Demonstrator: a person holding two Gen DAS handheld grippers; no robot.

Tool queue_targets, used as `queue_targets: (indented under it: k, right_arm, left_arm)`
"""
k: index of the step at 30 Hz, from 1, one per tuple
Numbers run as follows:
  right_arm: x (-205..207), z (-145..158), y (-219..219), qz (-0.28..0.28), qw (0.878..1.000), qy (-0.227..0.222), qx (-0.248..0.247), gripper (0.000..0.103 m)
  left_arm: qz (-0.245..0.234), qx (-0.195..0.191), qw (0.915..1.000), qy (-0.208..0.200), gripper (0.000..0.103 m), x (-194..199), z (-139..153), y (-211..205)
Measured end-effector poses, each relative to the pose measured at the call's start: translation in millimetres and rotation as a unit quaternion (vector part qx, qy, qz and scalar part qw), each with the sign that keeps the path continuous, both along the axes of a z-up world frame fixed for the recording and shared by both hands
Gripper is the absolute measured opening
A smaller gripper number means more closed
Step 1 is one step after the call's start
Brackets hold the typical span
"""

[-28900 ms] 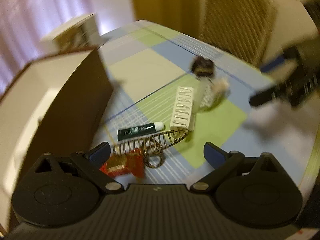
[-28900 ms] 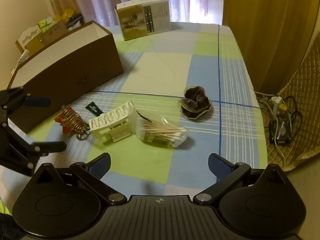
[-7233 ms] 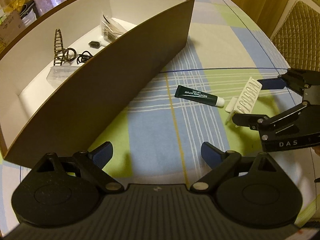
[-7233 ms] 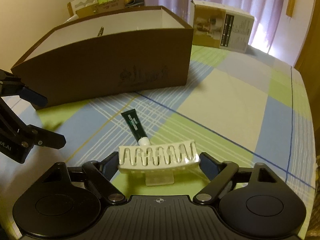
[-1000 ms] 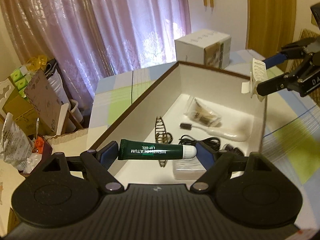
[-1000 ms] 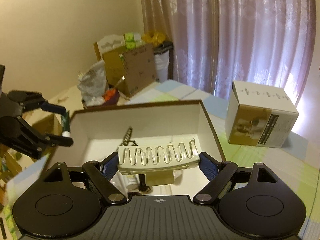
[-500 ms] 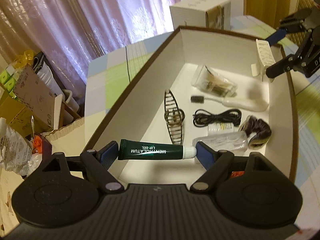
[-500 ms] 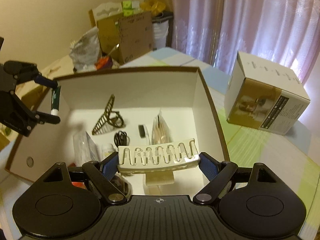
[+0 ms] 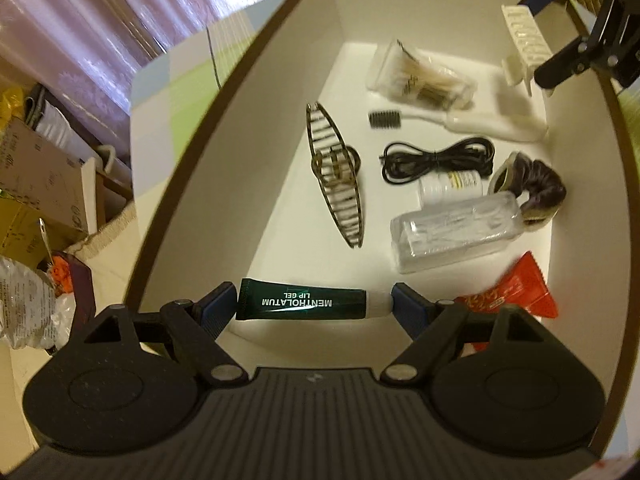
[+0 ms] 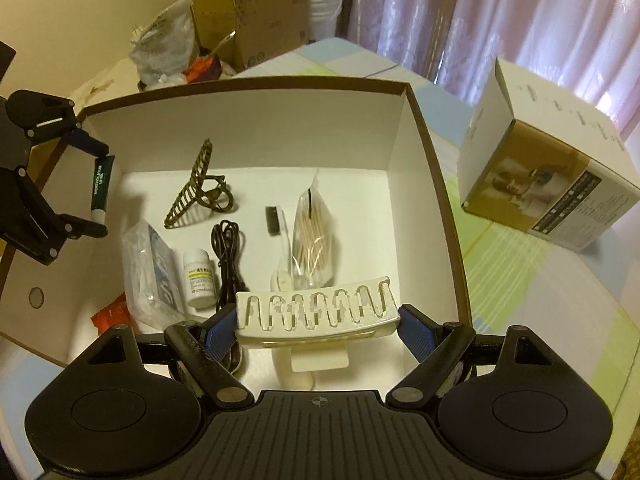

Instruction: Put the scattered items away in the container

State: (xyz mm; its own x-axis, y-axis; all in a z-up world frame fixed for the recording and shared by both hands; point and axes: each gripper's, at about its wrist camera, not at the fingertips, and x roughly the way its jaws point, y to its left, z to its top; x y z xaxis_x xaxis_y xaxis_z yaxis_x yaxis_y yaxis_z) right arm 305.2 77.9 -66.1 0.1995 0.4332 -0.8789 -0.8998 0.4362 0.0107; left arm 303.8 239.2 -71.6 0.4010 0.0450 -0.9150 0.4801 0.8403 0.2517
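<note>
Left hand-held gripper [image 9: 312, 307]: matte black plastic body with a ribbed, grooved central deck. Two rounded lobes flank it, each with a shallow circular recess. Triangular cut-outs sit above the lobes. Black linkage arms carry silver rivet pins at the pivots. Fingertips [image 9: 216, 307] faced with blue textured pads. Small emblem at the deck's top edge.

Right hand-held gripper [image 10: 316, 330]: same build, with black ribbed deck, twin round lobes, triangular openings and silver pivot screws. Blue cross-hatched pads [image 10: 416, 336]. Crosshair-style mark at deck centre.
</note>
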Motion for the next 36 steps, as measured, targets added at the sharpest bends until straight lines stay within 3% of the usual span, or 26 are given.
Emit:
queue_targets:
  k: [9,14,19,26,31,36]
  right_arm:
    - [2.8,-5.9,2.3,-0.002,1.000,0.010,-0.015,0.082]
    - [5.3,-8.6,4.3,-0.004,1.000,0.008,-0.027,0.082]
    - [6.4,-12.4,6.6,0.001,0.999,-0.001,-0.039,0.082]
    - [4.2,-16.1,9.5,0.017,0.998,-0.027,-0.049,0.082]
    - [-3.3,-17.0,9.9,0.043,0.995,-0.081,-0.050,0.082]
    - [-8.3,-14.6,6.1,0.054,0.993,-0.106,-0.026,0.094]
  left_arm:
    - [-0.010,0.012,0.9996,0.025,0.082,1.9,-15.5,-2.5]
    - [-0.004,0.010,0.9998,0.018,0.088,1.7,-11.2,-2.8]
    - [0.006,-0.001,0.9999,0.009,0.088,0.0,-5.2,-0.5]
    - [0.011,-0.013,0.9998,-0.005,0.088,-1.9,2.1,-2.6]
    - [0.016,-0.023,0.9995,-0.014,0.088,-3.9,7.4,-2.6]
    - [0.025,-0.037,0.9988,-0.022,0.088,-6.7,11.7,-3.2]
